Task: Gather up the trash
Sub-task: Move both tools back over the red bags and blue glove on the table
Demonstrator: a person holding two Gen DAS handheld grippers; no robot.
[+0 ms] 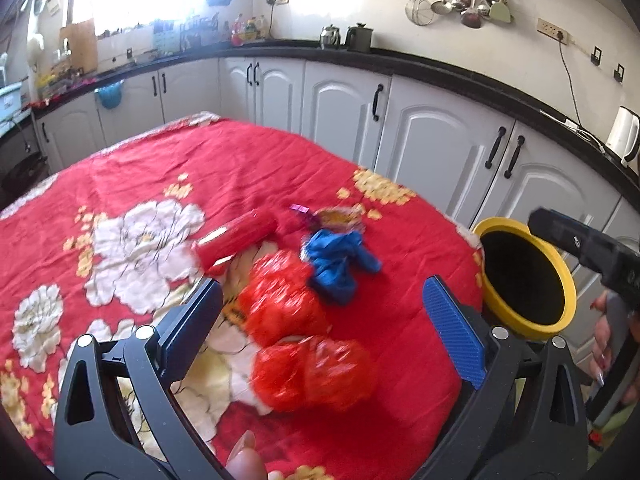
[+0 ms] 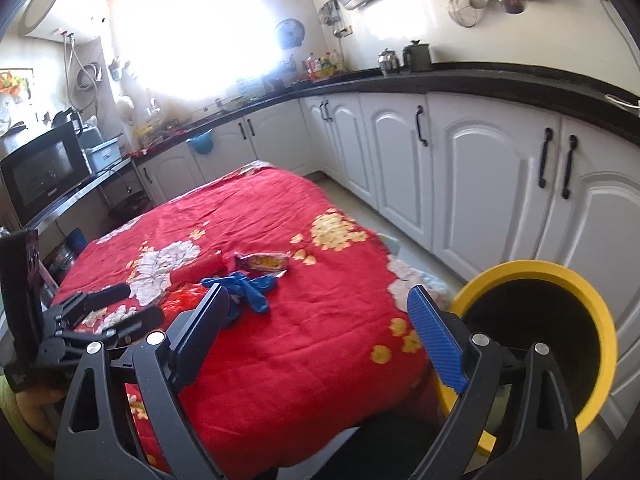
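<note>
Crumpled red plastic bags (image 1: 308, 336) lie near the table's front edge between the wide-open jaws of the left gripper (image 1: 324, 320), the right gripper (image 2: 316, 340) gaping beside the yellow bin (image 2: 560, 344); thin plastic could slip free

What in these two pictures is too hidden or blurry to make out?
- Left wrist view: the crumpled red plastic bags are motion-blurred; their print is unreadable.
- Both views: the inside of the yellow-rimmed round bin is black shadow, contents unseen.
- Right wrist view: the blue crumpled plastic glove is partly behind a finger.
</note>
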